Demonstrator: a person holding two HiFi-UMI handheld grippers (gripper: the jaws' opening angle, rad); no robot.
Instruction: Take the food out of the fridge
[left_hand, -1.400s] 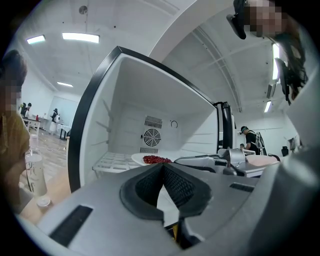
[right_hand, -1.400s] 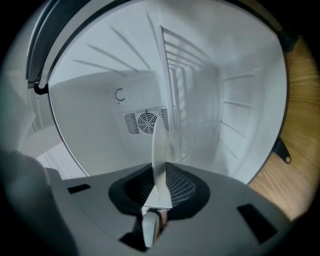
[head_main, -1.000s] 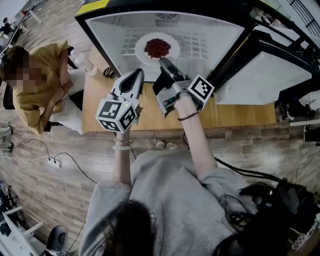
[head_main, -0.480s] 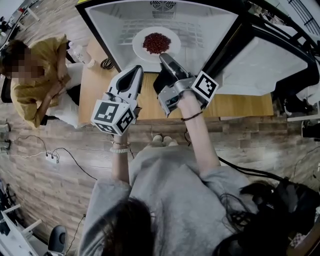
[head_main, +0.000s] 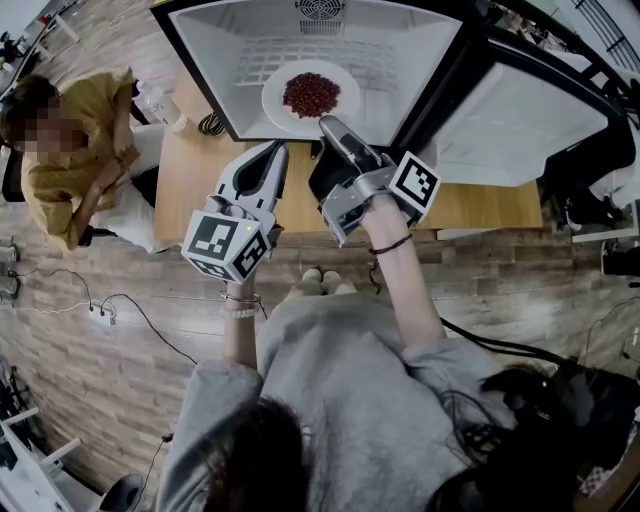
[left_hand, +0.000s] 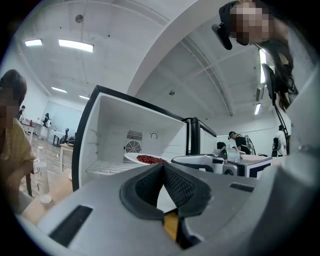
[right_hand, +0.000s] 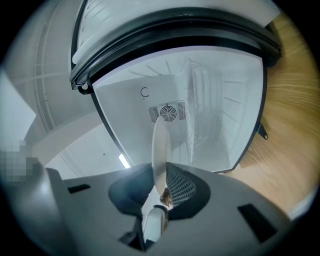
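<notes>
A white plate (head_main: 345, 96) heaped with red food (head_main: 310, 93) sits at the front of the open fridge (head_main: 220, 60), level on its wire shelf. My right gripper (head_main: 328, 125) is shut on the plate's near rim. In the right gripper view the plate (right_hand: 160, 150) shows edge-on between the pads, where my right gripper (right_hand: 161, 192) clamps it. My left gripper (head_main: 275, 152) hovers just left of it, outside the fridge, shut and empty. In the left gripper view, my left gripper (left_hand: 162, 167) has its tips meeting, with the plate (left_hand: 131, 158) and food (left_hand: 150, 159) beyond.
The fridge stands on a wooden table (head_main: 480, 210), its door (head_main: 520, 130) swung open at the right. A person in a yellow top (head_main: 70, 160) sits at the left beside a water bottle (head_main: 160, 105). Cables lie on the plank floor (head_main: 120, 320).
The plate has slid from the middle of the shelf to the fridge's front edge, drawn by my right gripper. Both grippers have pulled back toward me together.
</notes>
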